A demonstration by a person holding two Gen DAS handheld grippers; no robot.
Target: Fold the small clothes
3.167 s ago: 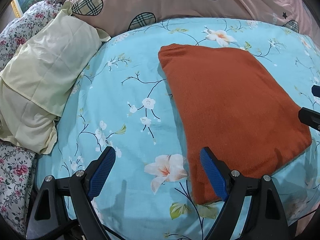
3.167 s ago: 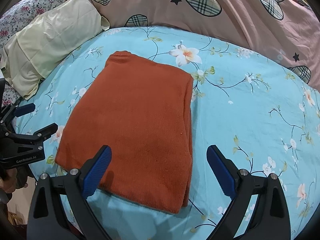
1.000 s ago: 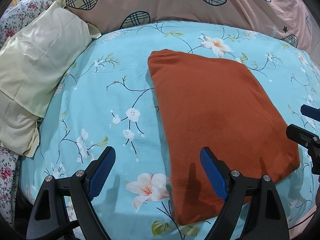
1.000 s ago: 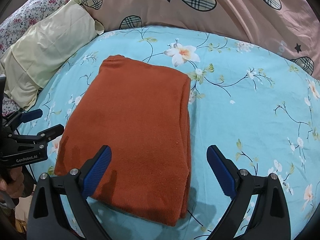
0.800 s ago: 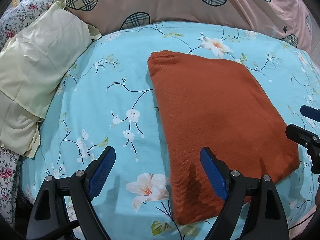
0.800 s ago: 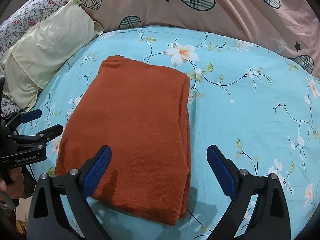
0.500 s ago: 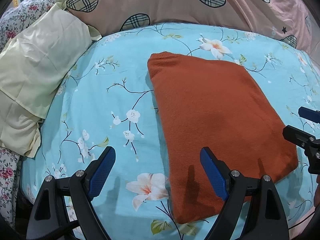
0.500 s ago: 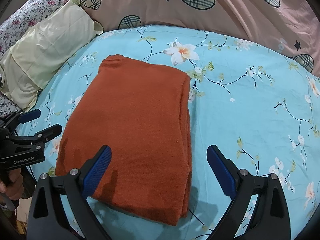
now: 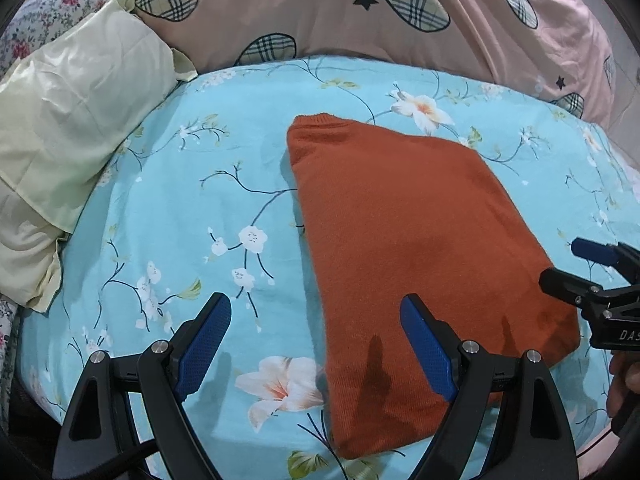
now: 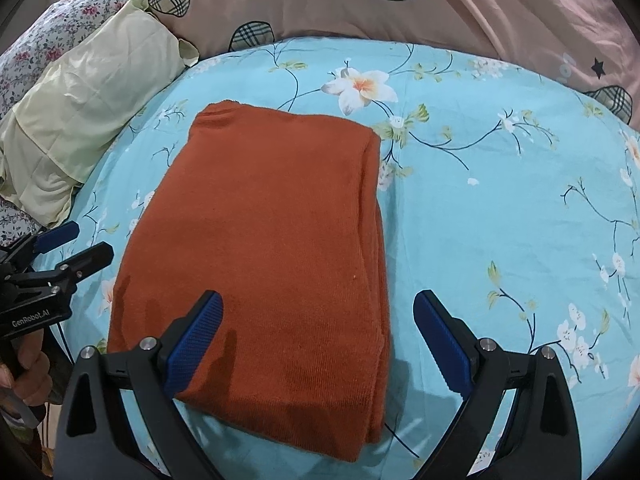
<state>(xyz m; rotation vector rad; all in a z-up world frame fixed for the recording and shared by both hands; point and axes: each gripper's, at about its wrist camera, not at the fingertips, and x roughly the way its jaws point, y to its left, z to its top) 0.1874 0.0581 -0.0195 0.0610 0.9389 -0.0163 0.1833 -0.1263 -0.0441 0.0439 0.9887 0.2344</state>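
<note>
While folded into a thick rust-orange rectangle, the sweater (image 10: pixel 264 236) lies flat near the middle of the blue floral sheet (image 10: pixel 500 184), collar end far, stacked layer edges showing down its right side, near end just below both tools. Judged nearly done: perhaps one more fold, near end over to far end, or only a tidy. For that fold, best to take the two near corners, scoop under all layers at once, lift level, carry both sides at the same pace and lay edge onto edge so the stack does not skew or slide apart. Left gripper (image 9: pixel 316 344) hovers wide open and empty, one pad over bare sheet, the other above the sweater's near left part, not touching as far as can be told. Right gripper (image 10: pixel 320 336) likewise gapes wide and empty, straddling the near right corner with its layered edge. Outward: open sheet lies right and beyond, good room for swinging cloth; left is tighter, with a pale yellow pillow (image 10: pixel 92 96) near; a pink quilt (image 10: pixel 400 4) banks up well beyond the collar; the bed's near edge sits close under the tools, so little room for pulling back.
</note>
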